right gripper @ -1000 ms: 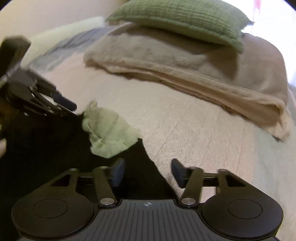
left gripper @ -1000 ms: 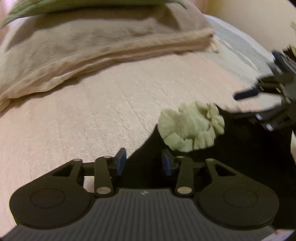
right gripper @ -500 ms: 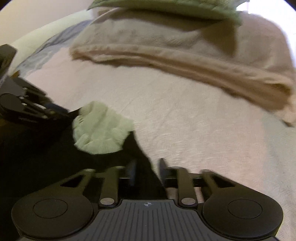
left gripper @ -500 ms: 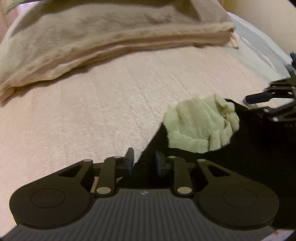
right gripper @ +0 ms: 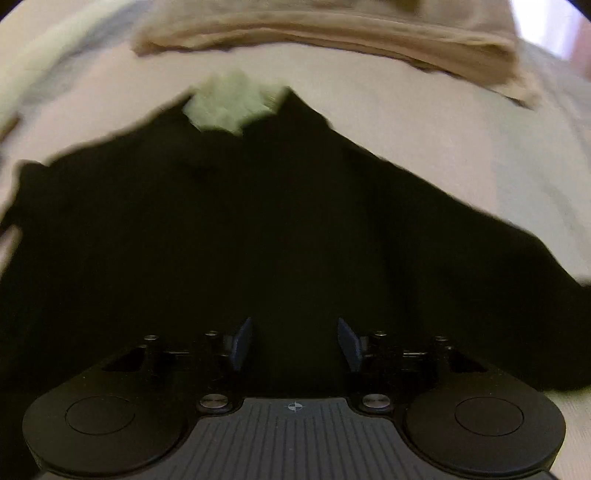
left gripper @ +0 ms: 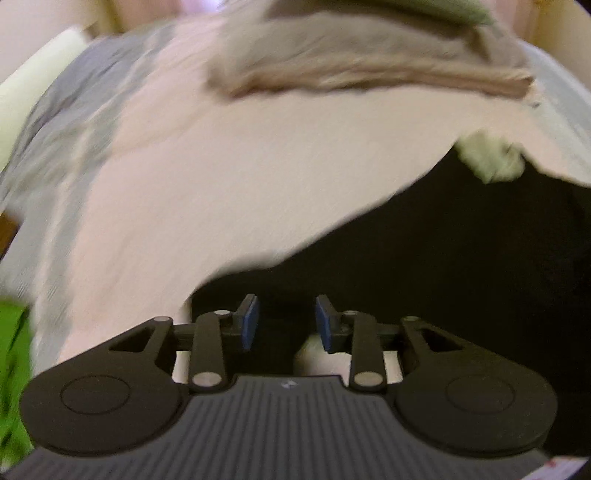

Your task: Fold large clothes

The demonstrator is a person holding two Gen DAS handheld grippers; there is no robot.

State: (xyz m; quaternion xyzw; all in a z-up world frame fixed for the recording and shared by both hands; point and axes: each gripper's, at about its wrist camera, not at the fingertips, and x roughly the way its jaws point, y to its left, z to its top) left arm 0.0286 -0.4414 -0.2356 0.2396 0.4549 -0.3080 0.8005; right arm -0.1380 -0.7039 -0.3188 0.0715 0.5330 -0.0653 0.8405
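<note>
1. Here the black garment [right gripper: 280, 221] is lying spread on the pale pink bedspread [left gripper: 229, 177], filling most of the right wrist view and the right half of the left wrist view.
2. At its far end, a pale green fleecy patch [right gripper: 231, 105] is showing at what looks like the neck; in the left wrist view the same patch [left gripper: 489, 158] is sitting far to the right.
3. The left gripper [left gripper: 285, 323] is hovering over the garment's near left edge, its blue pads [left gripper: 250, 325] apart and the jaws opening. Black cloth is lying under the gap, but whether any is between the pads cannot be told.
4. The right gripper [right gripper: 294, 343] is pointing down over the middle of the garment, jaws wide apart and opening, with only dark cloth seen beneath them and nothing pinched.
5. Beyond the garment, a folded beige blanket [right gripper: 332, 33] is lying across the far side of the bed.
6. A grey sheet [left gripper: 74, 110] is edging the bedspread on the left, and something bright green [left gripper: 13, 369] is showing at the near left border.
7. Both views are blurring with motion.
</note>
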